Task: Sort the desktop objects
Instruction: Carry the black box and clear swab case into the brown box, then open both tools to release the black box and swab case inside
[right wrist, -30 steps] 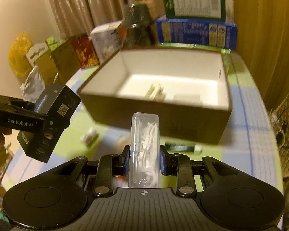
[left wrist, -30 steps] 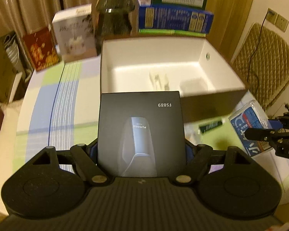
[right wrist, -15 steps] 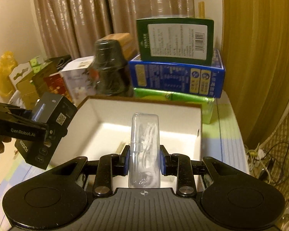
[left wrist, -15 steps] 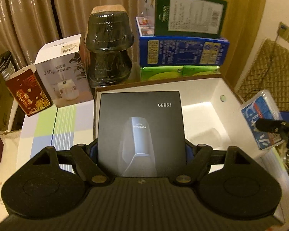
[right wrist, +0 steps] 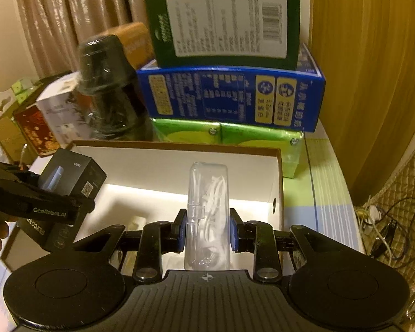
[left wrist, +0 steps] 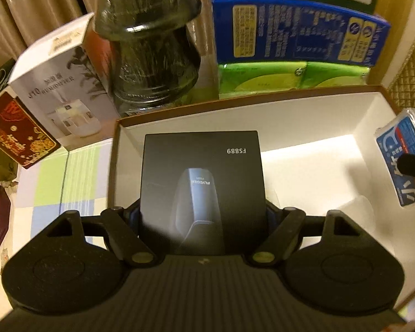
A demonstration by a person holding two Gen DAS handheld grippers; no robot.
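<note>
1. The step in hand looks like the carry-and-drop stage of sorting: both loads hang over the open white-lined box [left wrist: 312, 116], which sits on the checked tabletop [left wrist: 77, 171].
2. The left tongs [left wrist: 202, 215] are clamped on a black carton [left wrist: 202, 182] marked FS889, held above the box's left half.
3. The right tongs [right wrist: 206, 232] are clamped on a clear plastic case [right wrist: 207, 210] of white picks or floss (hard to tell which), held over the box's right half.
4. Inside the box, a small pale item [right wrist: 137, 222] lies on the floor near the front; the rest of the floor that shows is bare.
5. Next, I judge, each load needs lowering onto free floor and letting go, carton clear of the pale item (the two tongs are near each other, so one at a time seems safer).
6. Behind the box stand a blue carton [right wrist: 229, 96] on green packs [right wrist: 227, 135].
</note>
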